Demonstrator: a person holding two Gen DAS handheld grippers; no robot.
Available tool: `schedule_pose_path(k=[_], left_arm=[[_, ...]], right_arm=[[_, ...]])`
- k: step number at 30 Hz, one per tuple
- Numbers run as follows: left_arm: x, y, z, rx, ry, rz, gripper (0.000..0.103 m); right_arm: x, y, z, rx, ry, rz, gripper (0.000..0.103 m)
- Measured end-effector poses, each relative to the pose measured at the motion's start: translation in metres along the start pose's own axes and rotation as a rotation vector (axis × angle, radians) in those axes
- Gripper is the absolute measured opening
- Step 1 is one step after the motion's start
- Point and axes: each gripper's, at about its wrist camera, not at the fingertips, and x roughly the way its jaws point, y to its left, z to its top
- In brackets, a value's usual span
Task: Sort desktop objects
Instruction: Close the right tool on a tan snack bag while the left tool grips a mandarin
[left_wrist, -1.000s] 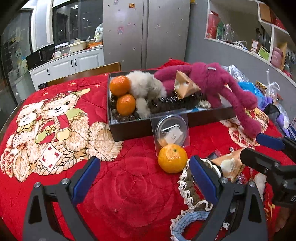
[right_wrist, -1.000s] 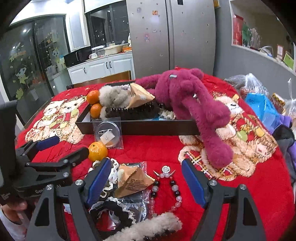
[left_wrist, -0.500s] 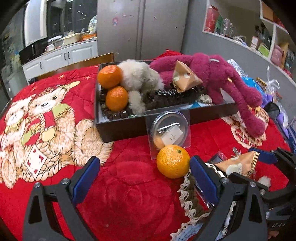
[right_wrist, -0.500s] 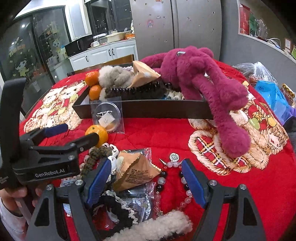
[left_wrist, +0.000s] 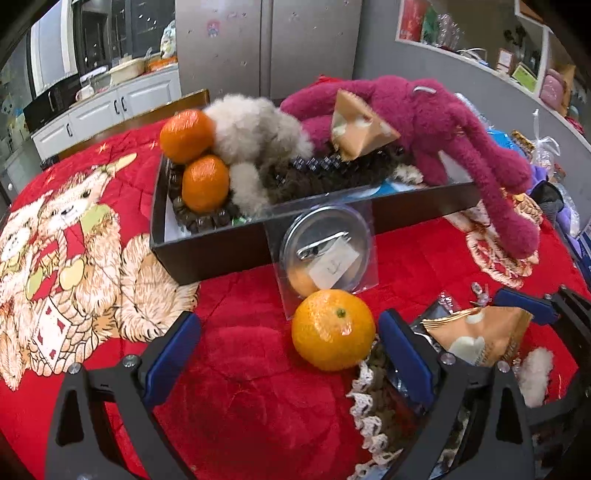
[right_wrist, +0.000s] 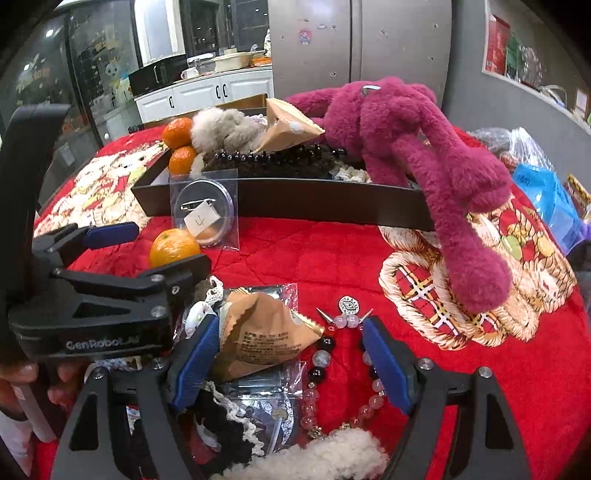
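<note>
**Both grippers open over the loose items**

Your left gripper (left_wrist: 288, 347) stands wide open, holding nothing — the orange (left_wrist: 333, 329) lies on the red cloth (left_wrist: 236, 387) between its fingers, just beside the right one. Your right gripper (right_wrist: 291, 354) is open too — the brown packet (right_wrist: 262, 339) lies between its fingers, against the left pad, ungripped.

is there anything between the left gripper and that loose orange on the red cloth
Nothing visible blocks it. The left gripper is open, and the loose orange sits on the cloth just inside its right finger, already between the fingers. The bagged pin badge stands behind the orange.
</note>
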Motion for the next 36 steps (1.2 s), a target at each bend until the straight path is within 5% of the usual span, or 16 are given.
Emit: schedule_pose_path(k=[3, 6, 16, 36], left_arm=[[-0.003, -0.002, -0.001, 0.014, -0.02, -0.001, 0.076], [-0.005, -0.008, -0.001, 0.044, -0.028, 0.01, 0.04], [-0.01, -0.004, -0.005, 0.026, -0.041, 0.005, 0.04], [-0.068, -0.003, -0.005, -0.025, -0.146, 0.054, 0.039]], right_arm=[[0.0, 0.003, -0.001, -0.014, -0.005, 0.0, 0.079], [0.0, 0.001, -0.002, -0.003, 0.006, 0.047, 0.064], [-0.006, 0.009, -0.002, -0.034, -0.004, 0.047, 0.032], [-0.048, 0.012, 0.01, -0.034, -0.107, 0.069, 0.027]])
